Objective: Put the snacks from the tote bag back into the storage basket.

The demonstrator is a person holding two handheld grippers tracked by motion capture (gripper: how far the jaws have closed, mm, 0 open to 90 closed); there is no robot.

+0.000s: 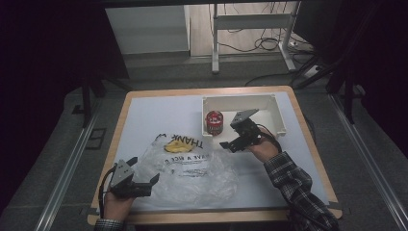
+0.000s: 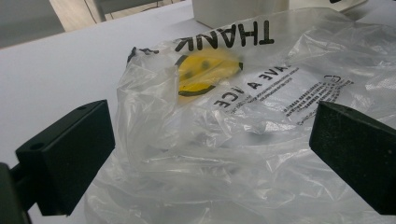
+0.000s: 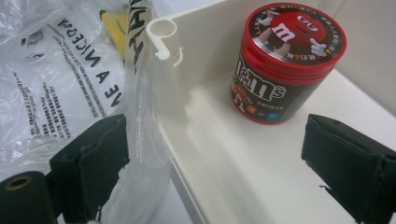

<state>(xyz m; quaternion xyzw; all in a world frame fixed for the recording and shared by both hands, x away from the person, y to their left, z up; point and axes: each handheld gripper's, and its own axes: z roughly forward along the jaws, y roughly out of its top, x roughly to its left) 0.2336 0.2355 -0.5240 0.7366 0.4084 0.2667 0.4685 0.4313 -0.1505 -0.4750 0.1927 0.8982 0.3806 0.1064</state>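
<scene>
A clear plastic bag (image 1: 192,168) printed with black words and a yellow smiley (image 2: 205,70) lies crumpled on the white table (image 1: 159,110). A red M&M's can (image 1: 214,122) stands upright in the left end of a white box (image 1: 269,98). My left gripper (image 1: 144,169) is open at the bag's near left edge, and bag film (image 2: 243,140) lies between the spread jaws without being pinched. My right gripper (image 1: 230,139) is open at the box's front left corner. Its jaws straddle the box wall (image 3: 187,70), one over the bag (image 3: 60,70) and one inside, short of the can (image 3: 285,65).
The box sits at the table's back right, touching the bag's far edge. Bare table surface lies left of the bag and in front of the box. Beyond the table are a grey floor, metal frame legs and loose cables (image 1: 260,45).
</scene>
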